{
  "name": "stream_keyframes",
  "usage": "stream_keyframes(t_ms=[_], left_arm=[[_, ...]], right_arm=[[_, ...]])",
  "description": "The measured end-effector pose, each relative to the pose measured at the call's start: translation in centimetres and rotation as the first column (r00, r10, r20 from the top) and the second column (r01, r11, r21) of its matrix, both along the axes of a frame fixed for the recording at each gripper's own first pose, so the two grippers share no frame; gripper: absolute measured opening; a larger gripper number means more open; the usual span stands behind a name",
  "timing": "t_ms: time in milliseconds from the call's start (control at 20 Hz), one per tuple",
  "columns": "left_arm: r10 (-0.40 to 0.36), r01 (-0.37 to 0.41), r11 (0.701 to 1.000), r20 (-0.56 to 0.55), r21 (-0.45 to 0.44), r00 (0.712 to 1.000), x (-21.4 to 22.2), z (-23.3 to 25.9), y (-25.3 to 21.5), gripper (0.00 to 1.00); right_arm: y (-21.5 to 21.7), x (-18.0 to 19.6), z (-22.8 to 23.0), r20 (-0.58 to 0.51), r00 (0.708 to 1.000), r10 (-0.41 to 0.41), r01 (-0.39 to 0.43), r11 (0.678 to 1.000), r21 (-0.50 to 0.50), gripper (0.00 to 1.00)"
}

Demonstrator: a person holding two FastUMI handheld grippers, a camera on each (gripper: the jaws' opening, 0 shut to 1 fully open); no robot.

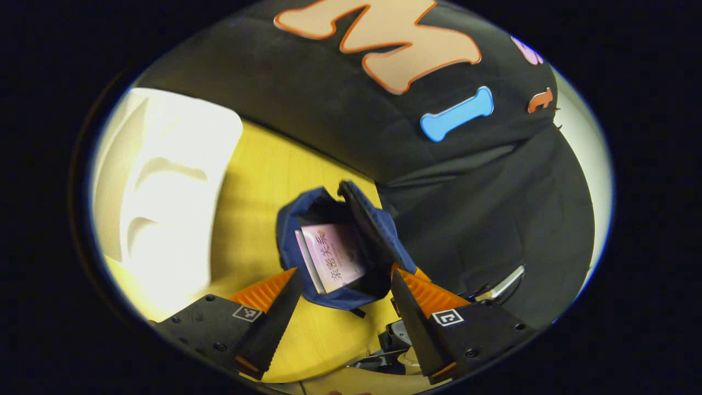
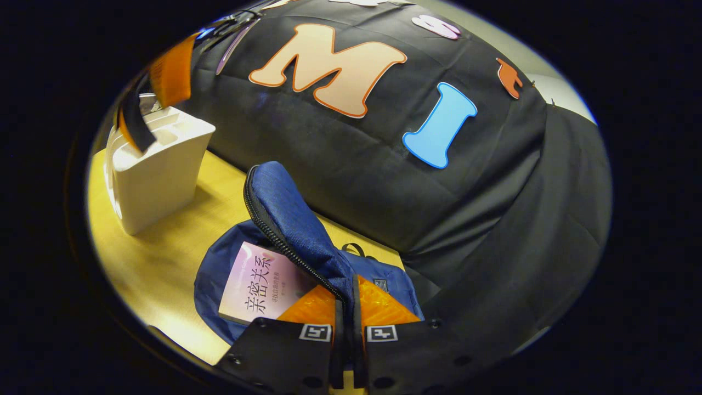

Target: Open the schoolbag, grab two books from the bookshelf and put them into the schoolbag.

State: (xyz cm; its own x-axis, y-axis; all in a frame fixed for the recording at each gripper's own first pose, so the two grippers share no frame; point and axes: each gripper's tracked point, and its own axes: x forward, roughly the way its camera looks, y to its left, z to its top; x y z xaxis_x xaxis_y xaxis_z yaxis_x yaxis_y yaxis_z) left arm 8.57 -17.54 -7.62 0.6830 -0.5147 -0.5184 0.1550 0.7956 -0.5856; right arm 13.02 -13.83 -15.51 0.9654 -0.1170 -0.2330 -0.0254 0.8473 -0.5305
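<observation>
The blue schoolbag lies open on the yellow table, with a pink book inside it. My left gripper hovers above the bag's mouth, open and holding nothing. In the right gripper view my right gripper is shut on the bag's zippered flap and holds it upright over the schoolbag. The pink book lies flat under that flap. My left gripper hangs open at the upper left, in front of the white bookshelf.
The white bookshelf stands on the yellow table to the left of the bag. The black cloth wall rises right behind the bag. A strip of bare table separates shelf and bag.
</observation>
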Motion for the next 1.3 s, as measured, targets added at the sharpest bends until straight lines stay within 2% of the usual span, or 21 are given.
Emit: stream_keyframes(t_ms=[150, 300, 450, 600, 700, 850, 900, 1050, 1100, 1150, 1300], left_arm=[[0.099, -0.102, 0.993, 0.061, 0.06, 0.993, 0.3, 3.9, 6.7, 0.96], [0.194, -0.204, 0.972, 0.089, 0.12, 0.977, 0.5, 6.3, 13.3, 0.96], [0.303, -0.319, 0.931, 0.111, 0.176, 0.947, 0.3, 8.0, 20.6, 0.95], [0.412, -0.427, 0.877, 0.116, 0.22, 0.904, 0.5, 8.7, 27.2, 0.95], [0.456, -0.463, 0.844, 0.093, 0.269, 0.885, 0.3, 8.0, 30.9, 0.95], [0.48, -0.472, 0.814, 0.064, 0.339, 0.875, 0.7, 5.3, 34.3, 0.96], [0.48, -0.463, 0.813, 0.042, 0.355, 0.876, 0.6, 4.5, 34.7, 0.95], [0.471, -0.43, 0.814, -0.011, 0.392, 0.882, 0.9, 2.7, 35.7, 0.95], [0.467, -0.418, 0.81, -0.023, 0.411, 0.884, 1.0, 2.4, 36.0, 0.95], [0.46, -0.401, 0.808, -0.037, 0.432, 0.887, 0.9, 2.0, 36.2, 0.95], [0.456, -0.348, 0.774, -0.083, 0.53, 0.886, 0.7, 0.8, 38.2, 0.92]], right_arm=[[0.0, -0.3, -0.2, -0.003, 1.0, -0.005, 0.005, 1.0, -0.011, 0.12], [0.1, -0.5, -0.4, -0.007, 1.0, -0.012, 0.012, 1.0, -0.024, 0.1], [0.0, -0.5, -0.5, -0.012, 1.0, -0.027, 0.027, 0.999, -0.028, 0.1], [0.2, -0.4, -0.7, -0.014, 0.999, -0.043, 0.042, 0.998, -0.036, 0.12], [0.4, -0.6, -1.0, -0.02, 0.999, -0.049, 0.048, 0.998, -0.048, 0.12], [0.7, -0.9, -1.6, -0.033, 0.998, -0.054, 0.052, 0.997, -0.065, 0.1], [0.8, -1.0, -1.7, -0.037, 0.998, -0.056, 0.053, 0.996, -0.07, 0.12], [0.8, -1.1, -1.8, -0.041, 0.997, -0.067, 0.063, 0.995, -0.081, 0.12], [0.8, -1.1, -1.8, -0.042, 0.997, -0.071, 0.068, 0.994, -0.083, 0.1], [0.7, -1.2, -1.8, -0.043, 0.996, -0.075, 0.071, 0.994, -0.084, 0.12], [0.8, -1.3, -1.9, -0.046, 0.996, -0.082, 0.077, 0.993, -0.092, 0.12]])
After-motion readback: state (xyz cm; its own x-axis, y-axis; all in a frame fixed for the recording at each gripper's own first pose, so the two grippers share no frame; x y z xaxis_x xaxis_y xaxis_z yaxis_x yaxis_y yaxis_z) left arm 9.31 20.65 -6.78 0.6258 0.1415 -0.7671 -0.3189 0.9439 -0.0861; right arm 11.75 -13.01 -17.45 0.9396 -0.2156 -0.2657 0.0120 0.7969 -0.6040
